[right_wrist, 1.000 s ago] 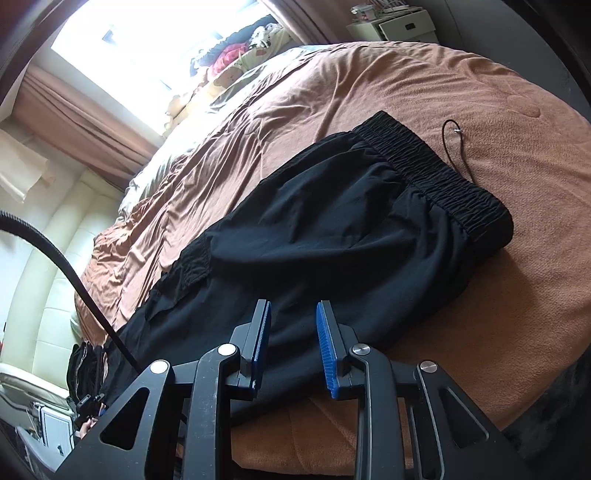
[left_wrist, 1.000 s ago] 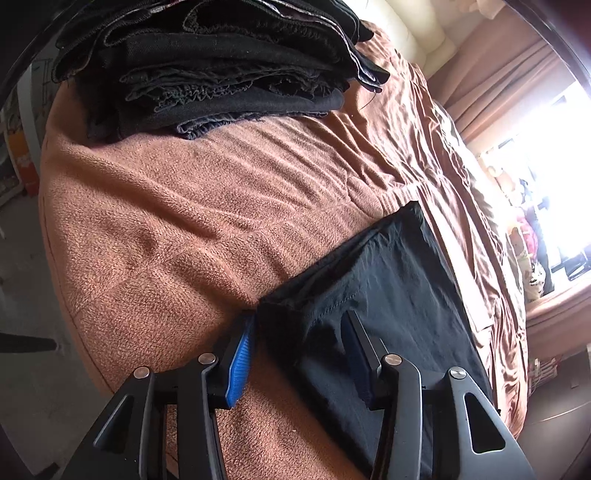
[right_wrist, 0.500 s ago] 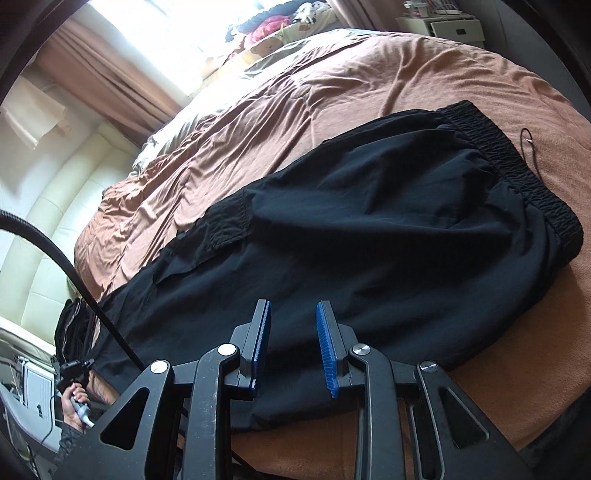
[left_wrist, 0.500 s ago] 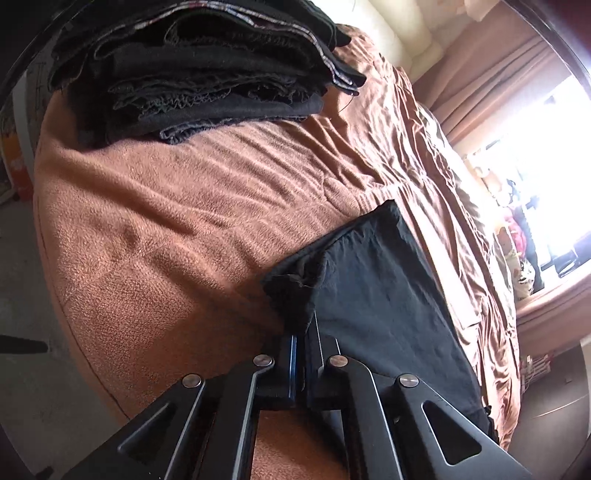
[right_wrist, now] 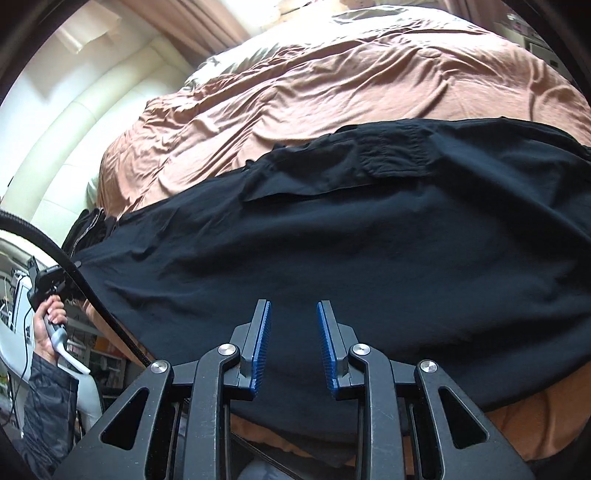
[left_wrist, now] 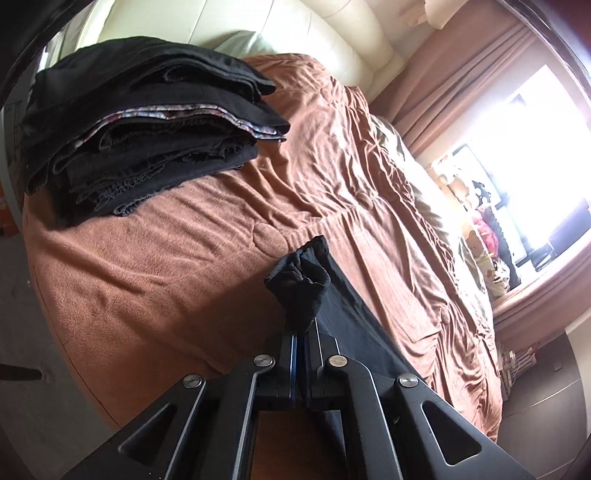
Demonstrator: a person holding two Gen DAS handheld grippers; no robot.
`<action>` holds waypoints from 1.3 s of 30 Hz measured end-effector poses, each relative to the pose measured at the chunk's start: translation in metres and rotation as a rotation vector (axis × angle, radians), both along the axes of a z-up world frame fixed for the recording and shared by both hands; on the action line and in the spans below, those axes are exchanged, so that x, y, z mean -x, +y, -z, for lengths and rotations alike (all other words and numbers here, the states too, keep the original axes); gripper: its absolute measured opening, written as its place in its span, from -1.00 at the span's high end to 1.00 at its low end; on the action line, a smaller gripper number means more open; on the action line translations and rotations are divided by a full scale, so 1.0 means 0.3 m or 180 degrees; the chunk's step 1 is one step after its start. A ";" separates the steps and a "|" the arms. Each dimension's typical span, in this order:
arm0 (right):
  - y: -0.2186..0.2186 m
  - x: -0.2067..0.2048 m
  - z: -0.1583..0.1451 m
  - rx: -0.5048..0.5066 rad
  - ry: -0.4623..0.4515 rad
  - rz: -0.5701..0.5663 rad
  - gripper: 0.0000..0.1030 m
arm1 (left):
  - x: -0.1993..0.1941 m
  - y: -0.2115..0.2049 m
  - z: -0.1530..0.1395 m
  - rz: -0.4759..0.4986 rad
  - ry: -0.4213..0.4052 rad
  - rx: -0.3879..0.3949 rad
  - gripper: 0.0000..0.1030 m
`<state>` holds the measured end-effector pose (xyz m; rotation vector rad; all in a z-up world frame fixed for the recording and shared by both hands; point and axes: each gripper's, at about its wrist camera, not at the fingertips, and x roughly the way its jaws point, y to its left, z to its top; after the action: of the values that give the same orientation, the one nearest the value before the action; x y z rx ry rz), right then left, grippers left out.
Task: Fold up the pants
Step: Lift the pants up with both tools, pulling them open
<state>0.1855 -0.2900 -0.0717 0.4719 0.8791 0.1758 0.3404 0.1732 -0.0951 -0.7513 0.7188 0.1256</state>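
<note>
Lying spread across a bed, a pair of black pants (right_wrist: 332, 236) covers the near half of a brown bedspread (left_wrist: 184, 258). One leg end (left_wrist: 301, 284) is bunched and lifted off the bedspread, pinched in the left gripper (left_wrist: 300, 334), whose jaws are pressed together on the cloth. From that pinch the leg runs back down as a flat black strip along the bed.

The right gripper (right_wrist: 293, 343) hangs over the wide middle of the pants with its blue pads (right_wrist: 260, 349) a narrow gap apart and nothing between them; whether the tips touch the cloth cannot be told.

At the far left of the right wrist view a person's hand (right_wrist: 50, 328) in a dark sleeve (right_wrist: 44, 406) grips the handle of the left tool.

A stack of folded dark clothes (left_wrist: 147, 129) sits near the head of the bed, well apart from the pants. A cream padded headboard (left_wrist: 295, 33) stands behind it, with brown curtains (left_wrist: 461, 81) and a bright window (left_wrist: 535, 155) beyond.
</note>
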 end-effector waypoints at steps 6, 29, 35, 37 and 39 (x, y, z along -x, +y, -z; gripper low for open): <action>0.128 -0.048 -0.039 0.0030 0.0047 -0.0193 0.54 | -0.019 -0.031 -0.087 0.0122 -0.0140 -0.0068 0.95; 0.459 -0.106 0.058 0.0399 0.0393 -0.0290 0.70 | -0.036 -0.049 -0.179 0.0326 -0.0410 0.0030 0.95; 0.493 -0.114 0.075 0.0402 0.0523 -0.0435 0.70 | -0.023 -0.030 -0.145 0.0274 -0.0373 0.0056 0.95; 0.481 -0.133 0.048 0.0341 0.0469 -0.0416 0.70 | -0.018 -0.022 -0.138 0.0252 -0.0372 0.0082 0.95; 0.468 -0.159 0.030 0.0384 0.0419 -0.0389 0.70 | -0.012 -0.019 -0.135 0.0236 -0.0370 0.0088 0.95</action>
<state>0.2333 -0.1498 -0.0806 0.3199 1.0422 0.2039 0.3440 0.1675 -0.0546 -0.7512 0.6380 0.0045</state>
